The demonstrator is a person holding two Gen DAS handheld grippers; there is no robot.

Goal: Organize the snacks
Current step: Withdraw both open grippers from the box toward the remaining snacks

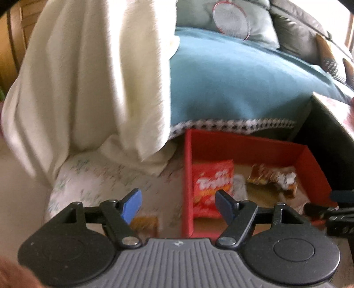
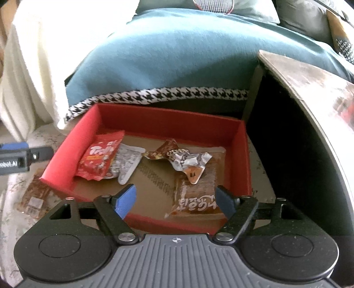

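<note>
A red box [image 2: 168, 120] stands on a floral cloth and shows in both views [image 1: 188, 177]. It holds a red Trolli packet [image 2: 99, 158], also in the left wrist view [image 1: 211, 188], a silver wrapper [image 2: 128, 164], a crumpled brown and silver wrapper [image 2: 183, 158] and a flat brown packet [image 2: 197, 195]. A brown snack packet [image 1: 146, 223] lies outside the box on its left, also in the right wrist view [image 2: 36, 196]. My left gripper [image 1: 179, 206] is open and empty above the box's left wall. My right gripper [image 2: 174, 201] is open and empty above the box's near edge.
A teal sofa cushion [image 2: 177, 57] with a houndstooth trim lies behind the box. A cream blanket [image 1: 88, 84] hangs at the left. A dark side table [image 2: 309, 88] stands right of the box. A racket [image 1: 230, 20] rests on the sofa's back cushions.
</note>
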